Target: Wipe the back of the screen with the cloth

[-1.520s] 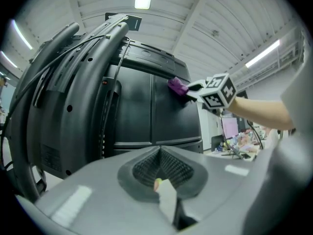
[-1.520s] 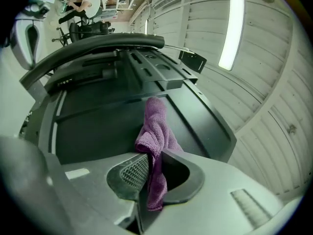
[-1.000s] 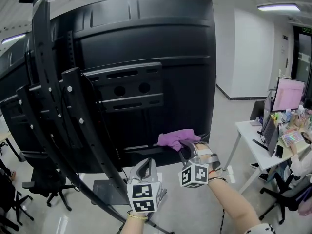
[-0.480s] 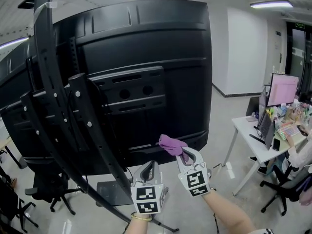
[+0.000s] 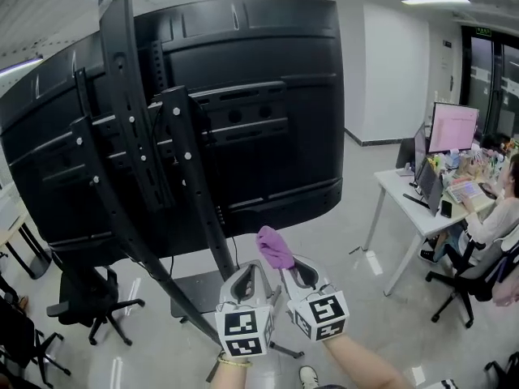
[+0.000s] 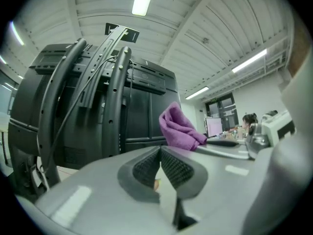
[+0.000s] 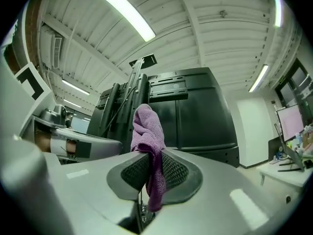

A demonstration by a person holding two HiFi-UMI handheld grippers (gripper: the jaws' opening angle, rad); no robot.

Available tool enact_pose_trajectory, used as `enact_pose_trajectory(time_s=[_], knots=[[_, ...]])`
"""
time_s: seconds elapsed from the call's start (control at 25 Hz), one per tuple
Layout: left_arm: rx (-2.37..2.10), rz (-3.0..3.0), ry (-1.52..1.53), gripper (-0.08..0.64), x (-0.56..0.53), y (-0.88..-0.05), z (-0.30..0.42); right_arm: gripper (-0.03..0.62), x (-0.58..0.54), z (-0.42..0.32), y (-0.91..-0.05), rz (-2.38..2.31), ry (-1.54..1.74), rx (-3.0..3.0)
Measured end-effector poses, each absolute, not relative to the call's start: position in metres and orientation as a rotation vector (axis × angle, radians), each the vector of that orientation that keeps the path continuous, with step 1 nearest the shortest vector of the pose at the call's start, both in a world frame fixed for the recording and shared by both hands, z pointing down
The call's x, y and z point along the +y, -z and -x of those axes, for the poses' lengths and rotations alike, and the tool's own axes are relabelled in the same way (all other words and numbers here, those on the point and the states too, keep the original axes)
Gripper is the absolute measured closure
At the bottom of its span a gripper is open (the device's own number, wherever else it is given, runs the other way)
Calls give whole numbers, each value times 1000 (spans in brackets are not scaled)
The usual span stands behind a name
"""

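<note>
R claw [image 7: 148, 156] is shut on cloth [image 7: 147, 129]: jaws pinch a thin fold, and most of the purple bunch stands up past the tips, w/ a tail hanging down btwn the pads. L claw [image 6: 159, 153] sits just to its left, jaws together, nothing btwn them. Ahead of and above both claws is the screen [image 5: 268, 112], black back panel facing them. Cloth is clear of it, no contact. Stand [image 5: 134, 136], w/ its bolted struts, runs up-left of the L claw.

Risks, as I judge them:
- The grip is on only a narrow fold, so pressing and dragging across the panel's ribs and ledges could pull the cloth out of the jaws.
- The bunch is floppy, so hard jaw tips might meet the panel before the fabric does and scuff it.
- A sweep too far left could snag the cloth on struts or bolts.

Vs 1 s ago: the cloth was then up at the panel's lower edge. Now the R claw is lower and pulled back beside the L claw, the cloth is off the surface, and the screen looks farther off.
</note>
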State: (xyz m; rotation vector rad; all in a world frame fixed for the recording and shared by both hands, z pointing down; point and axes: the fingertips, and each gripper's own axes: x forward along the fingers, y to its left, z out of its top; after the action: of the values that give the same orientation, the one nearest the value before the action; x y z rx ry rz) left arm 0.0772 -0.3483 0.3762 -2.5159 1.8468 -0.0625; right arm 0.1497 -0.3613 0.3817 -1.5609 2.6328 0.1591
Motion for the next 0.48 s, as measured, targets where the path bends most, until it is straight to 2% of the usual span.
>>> enact_pose_trajectory(time_s=[0.48], knots=[[1936,2492,77,552,-219,-400,-3,549,-225,-86,-407,1518,-81,2666]])
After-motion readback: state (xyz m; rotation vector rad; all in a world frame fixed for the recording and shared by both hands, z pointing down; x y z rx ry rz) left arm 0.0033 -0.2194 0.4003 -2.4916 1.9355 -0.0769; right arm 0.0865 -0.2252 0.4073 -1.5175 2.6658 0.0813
